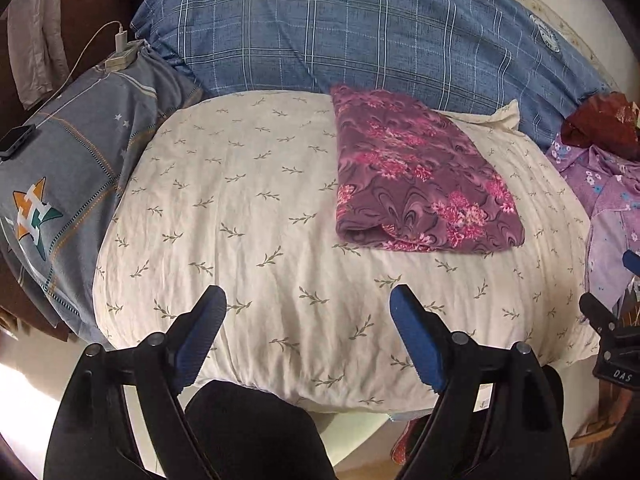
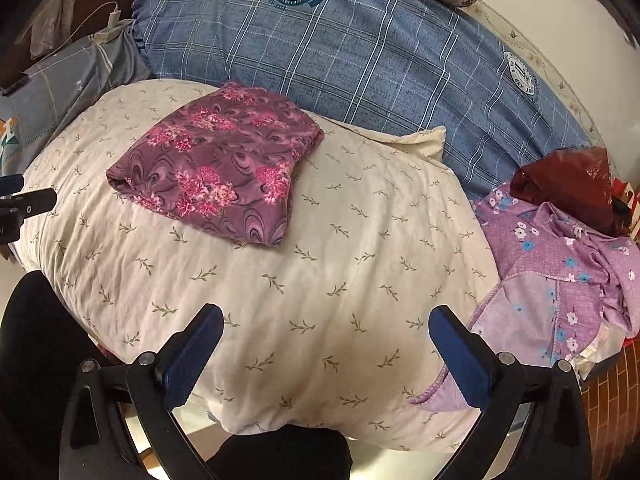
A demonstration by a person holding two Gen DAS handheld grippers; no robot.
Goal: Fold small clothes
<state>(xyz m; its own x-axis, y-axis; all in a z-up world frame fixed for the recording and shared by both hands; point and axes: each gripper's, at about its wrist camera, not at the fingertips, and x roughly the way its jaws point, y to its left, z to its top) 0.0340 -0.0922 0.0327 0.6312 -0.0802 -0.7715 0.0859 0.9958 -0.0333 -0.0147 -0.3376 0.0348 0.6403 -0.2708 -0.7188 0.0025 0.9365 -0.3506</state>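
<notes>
A folded maroon cloth with pink flowers lies on the cream leaf-print pillow, toward its far right; it also shows in the right wrist view on the pillow. My left gripper is open and empty above the pillow's near edge, well short of the cloth. My right gripper is open and empty above the pillow's near right part. A crumpled lilac flowered garment lies to the right of the pillow, its hem by my right finger; it also shows in the left wrist view.
A large blue plaid bolster lies behind the pillow. A grey-blue pillow with a star logo lies left, with a phone and charger on it. A dark red plastic bag sits behind the lilac garment.
</notes>
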